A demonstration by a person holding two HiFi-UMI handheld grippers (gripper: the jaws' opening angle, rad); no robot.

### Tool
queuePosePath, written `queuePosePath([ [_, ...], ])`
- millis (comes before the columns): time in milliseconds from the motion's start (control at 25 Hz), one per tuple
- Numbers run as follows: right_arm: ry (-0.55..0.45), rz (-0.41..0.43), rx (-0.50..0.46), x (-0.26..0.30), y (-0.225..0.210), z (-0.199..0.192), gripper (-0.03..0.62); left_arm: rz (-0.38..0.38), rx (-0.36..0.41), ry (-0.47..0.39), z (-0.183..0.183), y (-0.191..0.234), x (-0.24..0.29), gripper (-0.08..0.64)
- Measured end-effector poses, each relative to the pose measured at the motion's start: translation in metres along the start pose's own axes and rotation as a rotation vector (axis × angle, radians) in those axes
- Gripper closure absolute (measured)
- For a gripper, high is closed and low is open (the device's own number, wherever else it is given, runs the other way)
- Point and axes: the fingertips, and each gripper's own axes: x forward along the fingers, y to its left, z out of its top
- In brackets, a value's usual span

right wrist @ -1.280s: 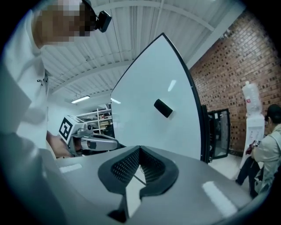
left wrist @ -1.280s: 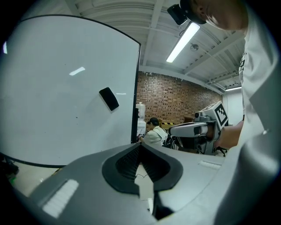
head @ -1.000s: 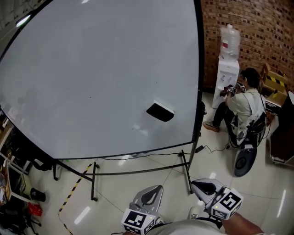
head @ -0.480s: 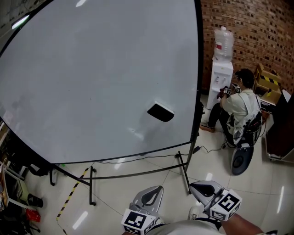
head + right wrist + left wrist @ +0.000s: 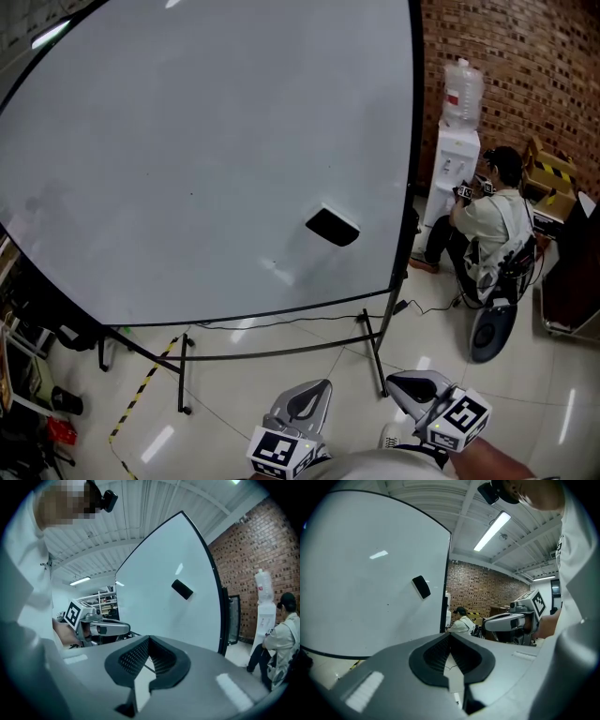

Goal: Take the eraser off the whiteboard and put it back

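At the far left of the head view, dark clutter on the floor (image 5: 281, 375) is cut off by the frame and cannot be made out. Most of that view is filled by the whiteboard (image 5: 187, 141), which is carried on a black stand (image 5: 281, 352); its top and left edges are cut off. The eraser (image 5: 332, 226) is seen on the lower right part of the board, near the right edge and well apart from both grippers. It is shown as a small, dark, oblong block set at a slant, with a paler strip along its upper edge; finer detail is too small to tell. The same dark slanted block is seen in the left gripper view (image 5: 421, 587) and in the right gripper view (image 5: 182, 589).

The left gripper (image 5: 314, 392) is held low in the head view, its rear cut off by the bottom edge. In its own view its jaws (image 5: 450, 639) are seen brought together at the tips, with nothing between them. The right gripper (image 5: 405, 382) is held just beside it, and its jaws (image 5: 149, 641) are likewise closed on nothing.

Further right, a water dispenser (image 5: 450, 169) is seen against a brick wall (image 5: 525, 66), and a seated person (image 5: 492, 225) is turned away.
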Motion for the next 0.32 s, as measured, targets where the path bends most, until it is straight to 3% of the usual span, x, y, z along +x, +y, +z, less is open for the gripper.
queuePosePath([
  [320,-0.007,0.004,-0.014,0.0032,0.0044,0.0032,0.591,0.008,-0.008,-0.007,0.0033,0.0025,-0.004,0.543],
])
